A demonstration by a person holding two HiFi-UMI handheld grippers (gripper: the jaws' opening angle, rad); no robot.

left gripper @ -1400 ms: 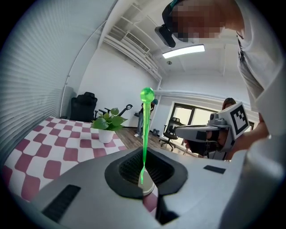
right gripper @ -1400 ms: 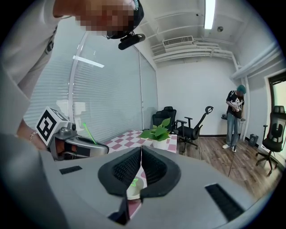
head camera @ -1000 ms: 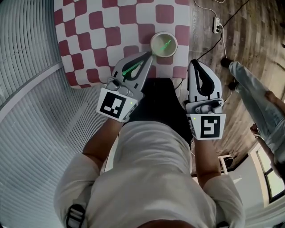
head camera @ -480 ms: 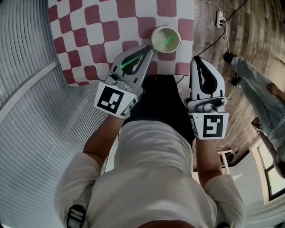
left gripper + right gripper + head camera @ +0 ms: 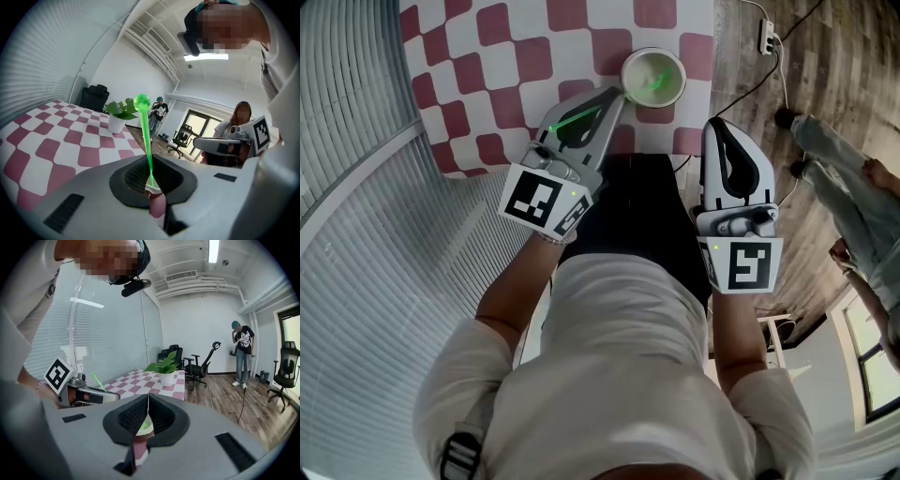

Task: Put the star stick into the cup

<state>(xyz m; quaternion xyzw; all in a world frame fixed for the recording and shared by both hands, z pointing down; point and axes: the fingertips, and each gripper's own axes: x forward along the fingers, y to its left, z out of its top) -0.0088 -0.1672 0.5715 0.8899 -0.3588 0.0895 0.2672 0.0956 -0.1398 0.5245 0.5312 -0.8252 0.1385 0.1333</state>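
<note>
The left tool (image 5: pixel 614 97) is shut tight on the green star stick (image 5: pixel 577 120). It pinches the thin low part of the stick at its tips. The stick leans back over the tool's own body. In the left gripper view the stick goes up from the tips to a small green knob on top.

The tips sit just beside the rim of the pale cup (image 5: pixel 627 70), near the top middle of the head view. The cup stands on the red and white checked surface (image 5: pixel 487 56). A bit of green shows inside the cup. I cannot tell if it is part of the same stick.

The right tool (image 5: pixel 719 127) is closed with nothing in it. It is at the lower right of the cup, past the edge of the surface. A potted plant (image 5: pixel 167 376) stands at the far end of the surface.
</note>
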